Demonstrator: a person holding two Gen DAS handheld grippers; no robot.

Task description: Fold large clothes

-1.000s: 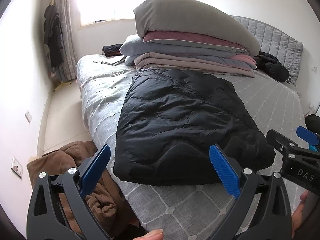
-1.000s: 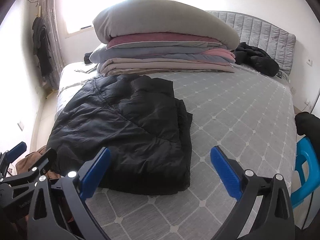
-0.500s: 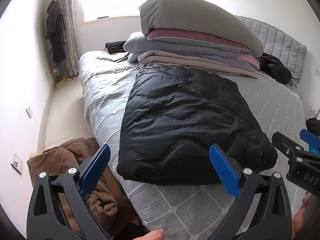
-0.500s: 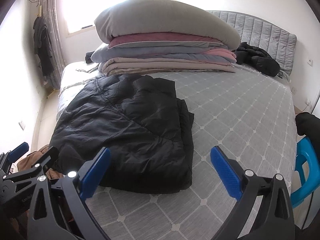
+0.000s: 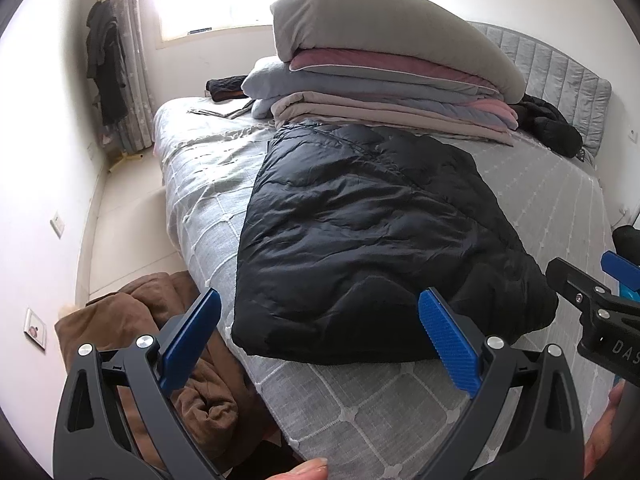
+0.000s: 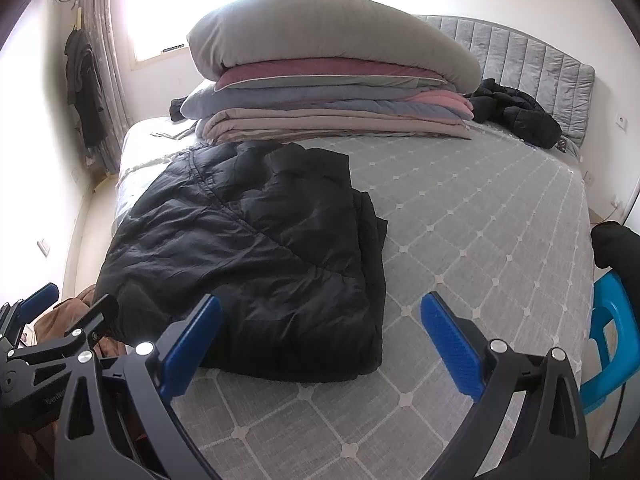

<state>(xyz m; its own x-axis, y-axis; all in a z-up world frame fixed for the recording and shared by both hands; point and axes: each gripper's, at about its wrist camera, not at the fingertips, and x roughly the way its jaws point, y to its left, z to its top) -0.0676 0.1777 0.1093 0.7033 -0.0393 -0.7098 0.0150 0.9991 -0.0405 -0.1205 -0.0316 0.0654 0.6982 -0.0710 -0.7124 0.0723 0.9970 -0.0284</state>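
A black puffer jacket (image 5: 368, 236) lies folded into a rough rectangle on the grey quilted bed (image 5: 380, 412), near its front left corner; it also shows in the right wrist view (image 6: 256, 264). My left gripper (image 5: 320, 320) is open and empty, held above the bed's front edge, short of the jacket's near hem. My right gripper (image 6: 320, 320) is open and empty, held above the bed just right of the jacket's near right corner. Each gripper shows at the edge of the other's view.
A tall stack of folded quilts with a grey pillow on top (image 6: 332, 80) stands at the back of the bed. Another black jacket (image 6: 516, 116) lies by the headboard. A brown blanket (image 5: 160, 344) lies on the floor left of the bed. A blue chair (image 6: 612, 340) stands at the right.
Both grippers have drawn slightly back and up from the jacket, still open. The jacket has not moved.
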